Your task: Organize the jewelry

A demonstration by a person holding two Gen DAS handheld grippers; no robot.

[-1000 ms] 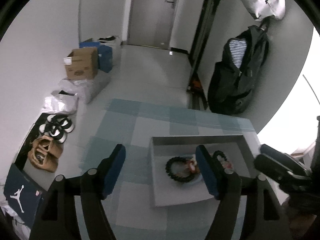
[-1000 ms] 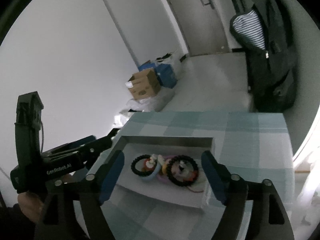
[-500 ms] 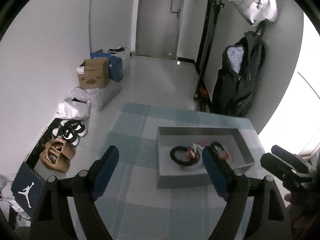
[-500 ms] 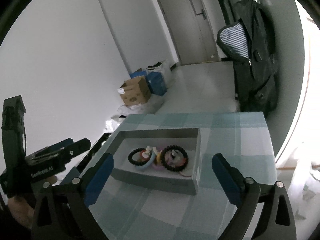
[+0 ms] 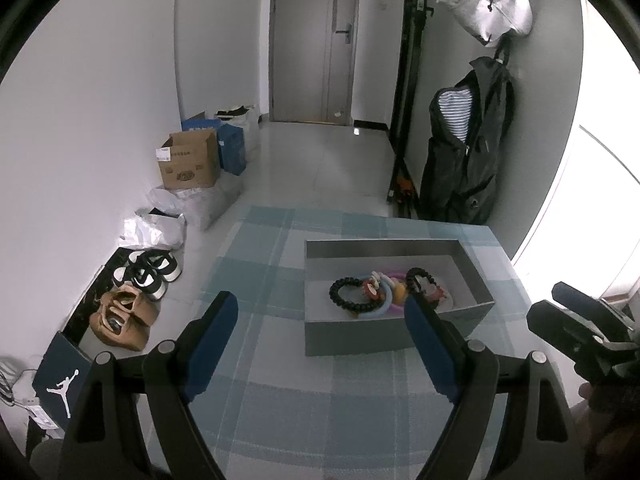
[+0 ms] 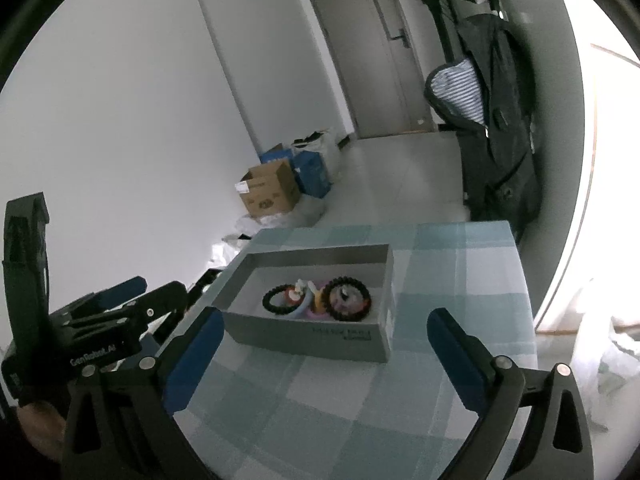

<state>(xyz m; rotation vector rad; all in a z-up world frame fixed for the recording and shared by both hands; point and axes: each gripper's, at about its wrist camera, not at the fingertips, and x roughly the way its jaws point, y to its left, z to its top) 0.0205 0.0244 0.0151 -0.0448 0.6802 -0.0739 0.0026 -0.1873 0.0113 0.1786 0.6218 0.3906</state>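
Left wrist view: left gripper fingers spread wide, nothing between them, held above the checked worktop. Grey box sits ahead and right of centre; the right-hand finger overlaps its near right corner in the view, the left-hand finger well apart from it. Inside, bunched at mid-floor: black beaded bracelet, light blue ring, second black beaded bracelet, with small pink, yellow and red pieces among them, too small to tell apart. Bare worktop on the box's left and near sides; the far edge lies just behind the box. Right gripper shows at the right margin.

Right wrist view: right gripper fingers also wide, empty; grey box sits between them and just ahead, neither finger touching it. Black beaded bracelet left, larger one right, coloured rings between. Worktop open right of the box up to its right edge. Left gripper at left, apparently beyond the box's left end.
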